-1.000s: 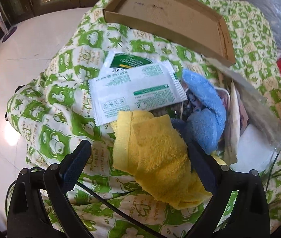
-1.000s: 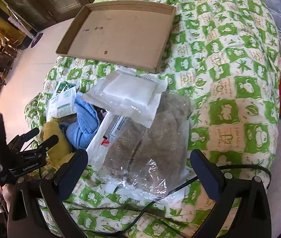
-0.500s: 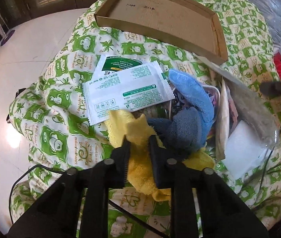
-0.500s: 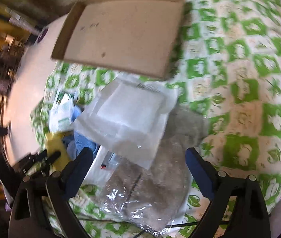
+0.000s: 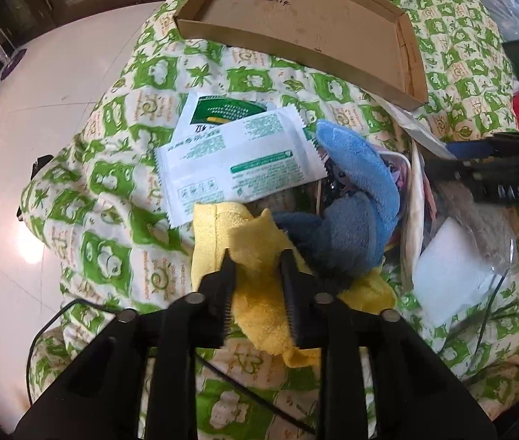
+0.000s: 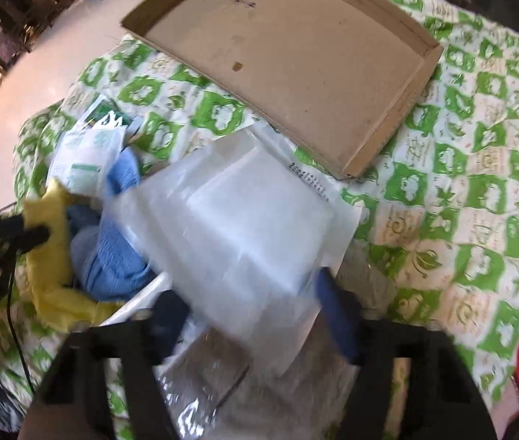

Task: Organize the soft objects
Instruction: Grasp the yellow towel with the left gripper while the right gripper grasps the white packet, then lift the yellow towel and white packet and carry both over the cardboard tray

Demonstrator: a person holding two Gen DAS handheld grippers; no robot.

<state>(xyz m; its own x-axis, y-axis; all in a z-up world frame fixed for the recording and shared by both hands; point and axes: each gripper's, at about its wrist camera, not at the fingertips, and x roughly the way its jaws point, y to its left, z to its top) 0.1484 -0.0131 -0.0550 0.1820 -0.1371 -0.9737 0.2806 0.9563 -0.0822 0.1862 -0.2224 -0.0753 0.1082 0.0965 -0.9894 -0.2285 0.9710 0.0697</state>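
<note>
Near the quilt's (image 5: 120,190) front edge, the left gripper (image 5: 256,260) pinched the yellow towel (image 5: 259,293); the right gripper (image 6: 256,293) straddled a clear bag (image 6: 237,227), jaws wide. With the cardboard tray (image 5: 332,18) holding nothing, sorting had barely begun.

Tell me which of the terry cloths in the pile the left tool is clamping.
The yellow terry cloth, pinched between the left tool fingers; the blue terry cloth lies free beside it.

Both wrist views, close, overlapping pile.
</note>
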